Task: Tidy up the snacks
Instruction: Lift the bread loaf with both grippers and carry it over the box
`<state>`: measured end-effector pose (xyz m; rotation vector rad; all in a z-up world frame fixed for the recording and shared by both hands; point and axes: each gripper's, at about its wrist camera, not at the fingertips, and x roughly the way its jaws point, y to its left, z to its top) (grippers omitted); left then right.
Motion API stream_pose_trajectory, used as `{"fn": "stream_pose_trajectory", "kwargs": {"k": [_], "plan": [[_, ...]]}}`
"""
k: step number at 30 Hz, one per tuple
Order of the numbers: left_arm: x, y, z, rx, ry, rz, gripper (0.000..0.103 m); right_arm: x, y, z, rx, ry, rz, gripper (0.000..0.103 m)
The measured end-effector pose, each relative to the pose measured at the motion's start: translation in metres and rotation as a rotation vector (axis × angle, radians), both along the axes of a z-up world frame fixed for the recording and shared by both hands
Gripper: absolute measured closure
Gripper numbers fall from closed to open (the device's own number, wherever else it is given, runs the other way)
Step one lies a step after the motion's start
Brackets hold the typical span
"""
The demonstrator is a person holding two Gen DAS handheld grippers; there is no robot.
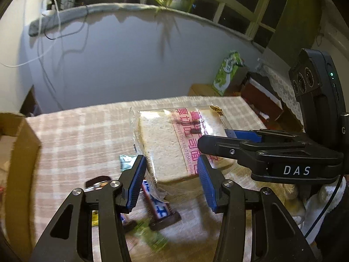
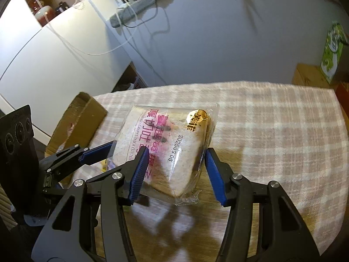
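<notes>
- The left gripper [image 1: 172, 183] stands wide, its blue fingers [image 1: 136, 183] either side of the near end of the packet of toast [image 1: 174, 144]; whether either pad touches the wrapper cannot be told, and no squeeze shows.
- The right gripper [image 2: 176, 174] is likewise wide, with the packet's near corner [image 2: 174, 163] lying between its fingers [image 2: 214, 176], a clear gap on the right side and the left pad just at the film.
- The packet of toast is a flat, clear-wrapped slab that seems tilted up off the checked cloth of the bench [image 1: 72, 135], resting partly on smaller snacks; its long axis runs away from the left gripper, so that gripper looks along its length, while the right one comes in across it from the packet's right.
- Under and beside its near edge lie a dark snack bar [image 1: 160, 209] and a small green sachet [image 1: 125, 162], touching or nearly so; other blurred wrappers lie nearer the camera.
- My judgement: both grippers are about equally near, and the left is better lined up to close across the packet's short width.
- Farther left, at the bench's edge, sits the open cardboard box [image 1: 20, 152], the likely place for the packet.
- Beyond the bench, well apart, stands a green carton [image 1: 228, 72].
</notes>
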<state>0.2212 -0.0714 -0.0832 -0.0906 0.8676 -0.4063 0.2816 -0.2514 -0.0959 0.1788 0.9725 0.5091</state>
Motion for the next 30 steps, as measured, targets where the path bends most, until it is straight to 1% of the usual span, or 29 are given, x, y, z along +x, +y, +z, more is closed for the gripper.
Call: {"fn": "stream_pose_trajectory", "kwargs": {"k": [8, 13, 23, 30], "plan": [[-0.023, 0.039, 0.022, 0.009, -0.066, 0.092, 0.055, -0.014, 0.045, 0.028, -0.004, -0.062, 0.068, 0.047], [-0.033, 0.057, 0.028, 0.018, -0.09, 0.144, 0.055, -0.019, 0.077, 0.039, -0.007, -0.085, 0.114, 0.047], [-0.053, 0.111, 0.037, -0.004, -0.117, 0.26, 0.055, -0.027, 0.137, 0.051, -0.001, -0.108, 0.196, 0.047], [-0.066, 0.141, 0.041, -0.015, -0.134, 0.314, 0.055, -0.032, 0.175, 0.056, -0.002, -0.119, 0.247, 0.047]]}}
